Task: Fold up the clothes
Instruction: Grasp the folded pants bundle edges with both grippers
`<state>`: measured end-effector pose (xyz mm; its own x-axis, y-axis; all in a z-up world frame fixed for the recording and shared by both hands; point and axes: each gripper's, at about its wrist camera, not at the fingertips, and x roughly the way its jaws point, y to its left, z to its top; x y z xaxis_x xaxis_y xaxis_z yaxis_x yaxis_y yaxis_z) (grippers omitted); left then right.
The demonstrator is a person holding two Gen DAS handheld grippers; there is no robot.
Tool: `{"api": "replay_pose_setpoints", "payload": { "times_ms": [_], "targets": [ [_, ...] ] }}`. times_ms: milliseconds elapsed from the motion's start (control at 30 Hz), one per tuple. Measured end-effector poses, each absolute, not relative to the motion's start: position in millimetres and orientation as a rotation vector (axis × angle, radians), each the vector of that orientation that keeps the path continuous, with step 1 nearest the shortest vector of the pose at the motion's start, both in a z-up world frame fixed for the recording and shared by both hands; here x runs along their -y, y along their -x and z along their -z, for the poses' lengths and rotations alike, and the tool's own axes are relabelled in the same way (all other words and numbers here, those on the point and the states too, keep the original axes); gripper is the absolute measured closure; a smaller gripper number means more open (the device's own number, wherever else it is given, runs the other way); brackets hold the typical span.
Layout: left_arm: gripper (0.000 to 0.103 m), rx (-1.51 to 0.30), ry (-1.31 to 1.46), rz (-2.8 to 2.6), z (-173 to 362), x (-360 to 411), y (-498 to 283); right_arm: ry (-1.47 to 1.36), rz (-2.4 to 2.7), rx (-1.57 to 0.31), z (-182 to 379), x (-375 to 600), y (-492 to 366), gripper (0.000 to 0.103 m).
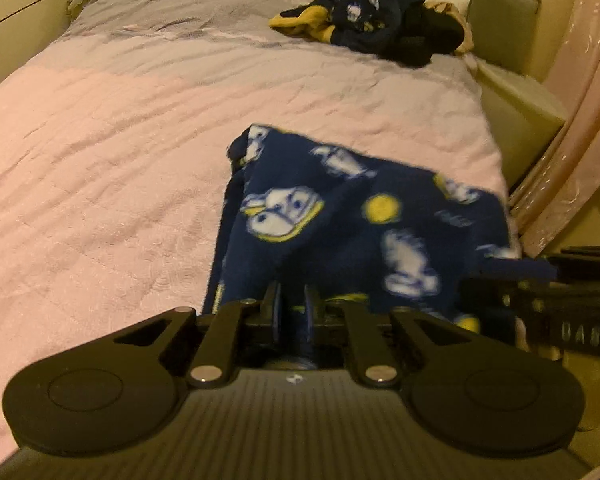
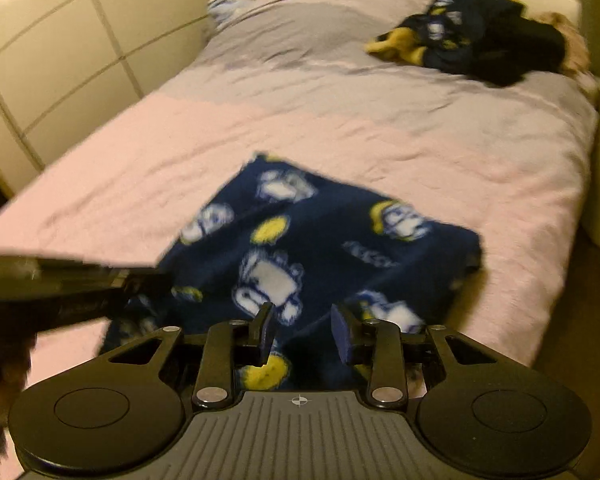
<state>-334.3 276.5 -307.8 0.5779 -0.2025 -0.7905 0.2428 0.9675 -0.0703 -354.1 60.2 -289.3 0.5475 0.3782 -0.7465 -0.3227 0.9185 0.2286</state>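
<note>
The navy fleece garment [image 1: 340, 216] (printed with white and yellow figures) is lying on the near part of the pink bedspread [image 1: 120, 140]. Its near edge is being pinched by the left gripper [image 1: 293, 312], jaws almost pressed together. The right gripper [image 2: 302, 334] is being held partly spread over the same cloth; a grip cannot be told. One clothes pile [image 1: 372, 20] is lying far away.

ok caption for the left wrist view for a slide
Left gripper nearly shut on the near edge of a navy fleece garment with white cartoon prints on a pink quilted bedspread.
</note>
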Motion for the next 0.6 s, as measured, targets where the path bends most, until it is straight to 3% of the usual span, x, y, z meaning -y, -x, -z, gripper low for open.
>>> {"api": "replay_pose_setpoints", "payload": {
  "times_ms": [200, 467, 600],
  "targets": [
    [0.094, -0.935, 0.008, 0.217, 347, -312, 344, 0.054, -0.391, -0.942, 337, -39, 386, 0.068],
    [0.093, -0.875, 0.104, 0.298, 309, -313, 355, -0.042, -0.438, -0.880, 301, -26, 392, 0.067],
    [0.092, -0.943, -0.045, 0.310, 332, -305, 378, 0.005, -0.510, -0.984, 320, -34, 404, 0.067]
  ]
}}
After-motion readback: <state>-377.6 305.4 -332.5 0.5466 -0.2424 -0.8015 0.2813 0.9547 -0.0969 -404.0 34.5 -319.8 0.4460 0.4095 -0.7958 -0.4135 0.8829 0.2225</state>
